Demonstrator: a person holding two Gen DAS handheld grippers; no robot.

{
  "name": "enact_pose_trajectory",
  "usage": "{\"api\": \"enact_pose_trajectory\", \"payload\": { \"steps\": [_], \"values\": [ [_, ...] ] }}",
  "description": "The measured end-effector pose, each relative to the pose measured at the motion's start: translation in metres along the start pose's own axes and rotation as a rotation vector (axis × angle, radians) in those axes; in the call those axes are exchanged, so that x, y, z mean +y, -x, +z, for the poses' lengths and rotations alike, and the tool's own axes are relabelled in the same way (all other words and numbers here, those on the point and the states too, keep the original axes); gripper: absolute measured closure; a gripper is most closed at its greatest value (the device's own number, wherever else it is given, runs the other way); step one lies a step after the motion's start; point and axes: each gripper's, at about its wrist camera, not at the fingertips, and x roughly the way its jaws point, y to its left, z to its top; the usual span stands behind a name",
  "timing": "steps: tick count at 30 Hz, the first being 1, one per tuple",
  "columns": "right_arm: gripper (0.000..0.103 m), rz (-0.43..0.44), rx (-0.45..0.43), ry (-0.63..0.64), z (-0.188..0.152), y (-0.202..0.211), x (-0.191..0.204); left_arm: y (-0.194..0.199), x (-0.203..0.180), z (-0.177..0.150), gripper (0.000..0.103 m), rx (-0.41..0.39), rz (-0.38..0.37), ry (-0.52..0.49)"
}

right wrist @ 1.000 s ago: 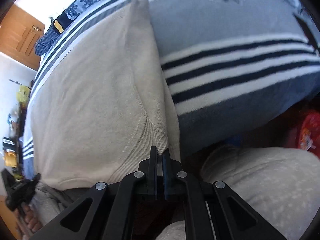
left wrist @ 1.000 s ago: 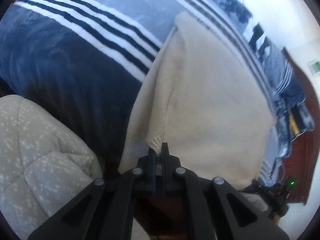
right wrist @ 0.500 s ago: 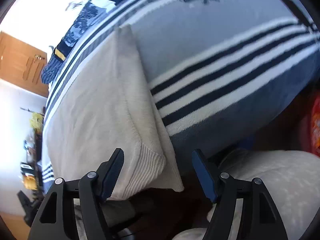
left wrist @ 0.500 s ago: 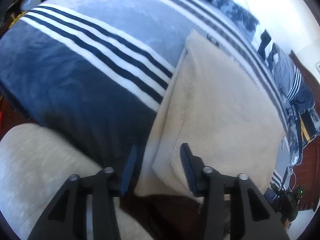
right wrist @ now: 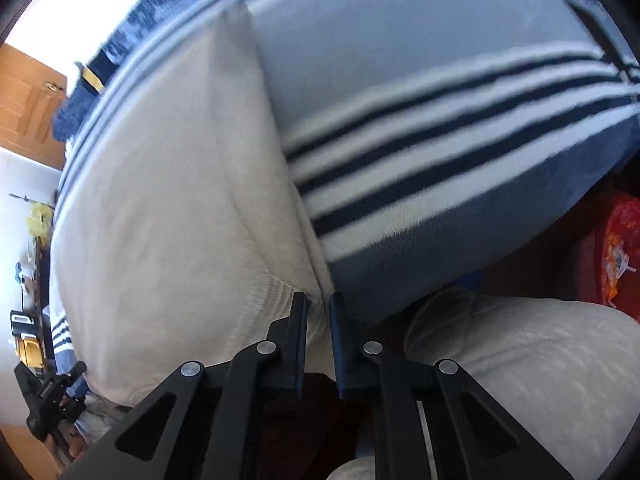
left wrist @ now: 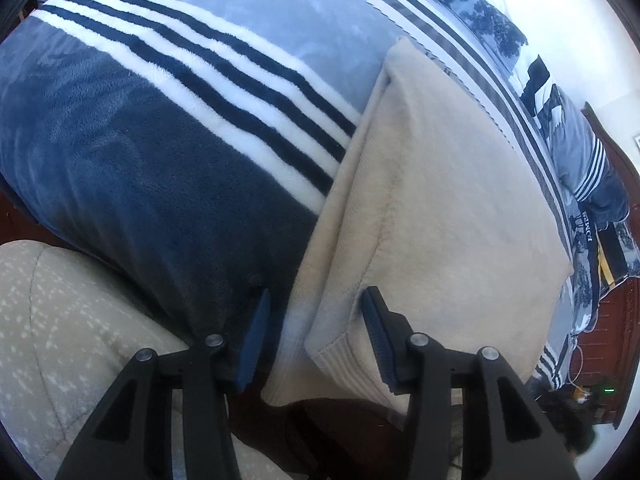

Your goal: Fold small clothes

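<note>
Cream knit sweater (left wrist: 448,208) lies folded flat on the striped blanket (left wrist: 168,128), near edge toward the grippers.

Left gripper (left wrist: 316,312) stands released, blue pads (left wrist: 256,332) either side of the ribbed hem corner, not pressing. Right gripper (right wrist: 319,308) has just been closing; jaws nearly together, pinching the hem's right corner. View blurred.

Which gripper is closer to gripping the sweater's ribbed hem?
Right. The right gripper has just been closing around the cream sweater hem; the left gripper straddles its corner, open.
</note>
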Motion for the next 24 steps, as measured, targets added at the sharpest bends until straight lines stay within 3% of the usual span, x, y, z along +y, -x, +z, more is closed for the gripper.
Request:
{"api": "enact_pose_trajectory", "payload": {
  "steps": [1,3,6,10,12,15,16,19,24],
  "values": [
    [0.087,-0.009,-0.041,0.018,0.0,0.014,0.012,-0.001,-0.003,-0.001,0.056,0.002,0.001,-0.006],
    [0.055,0.016,-0.113,0.069,0.002,0.042,0.038,-0.007,-0.01,-0.001,0.056,0.017,-0.009,-0.02],
    [0.029,0.14,-0.156,0.235,0.008,0.074,0.11,-0.014,-0.012,-0.002,0.057,0.059,-0.047,-0.023],
    [0.029,0.287,-0.092,0.467,0.002,0.077,0.223,-0.019,0.006,0.0,0.062,0.115,-0.139,0.044],
    [0.029,0.346,-0.001,0.568,-0.009,0.057,0.283,-0.02,0.015,0.002,0.067,0.127,-0.185,0.088],
    [0.029,0.315,0.133,0.663,-0.02,0.017,0.344,-0.022,0.023,0.003,0.076,0.146,-0.235,0.112],
    [0.029,0.298,0.181,0.69,-0.024,0.001,0.364,-0.023,0.024,0.003,0.084,0.153,-0.261,0.115],
    [0.029,0.258,0.304,0.737,-0.039,-0.037,0.41,-0.021,0.028,0.007,0.091,0.169,-0.324,0.131],
    [0.029,0.173,0.461,0.756,-0.063,-0.091,0.433,-0.014,0.028,0.01,0.092,0.158,-0.422,0.145]
  ]
}}
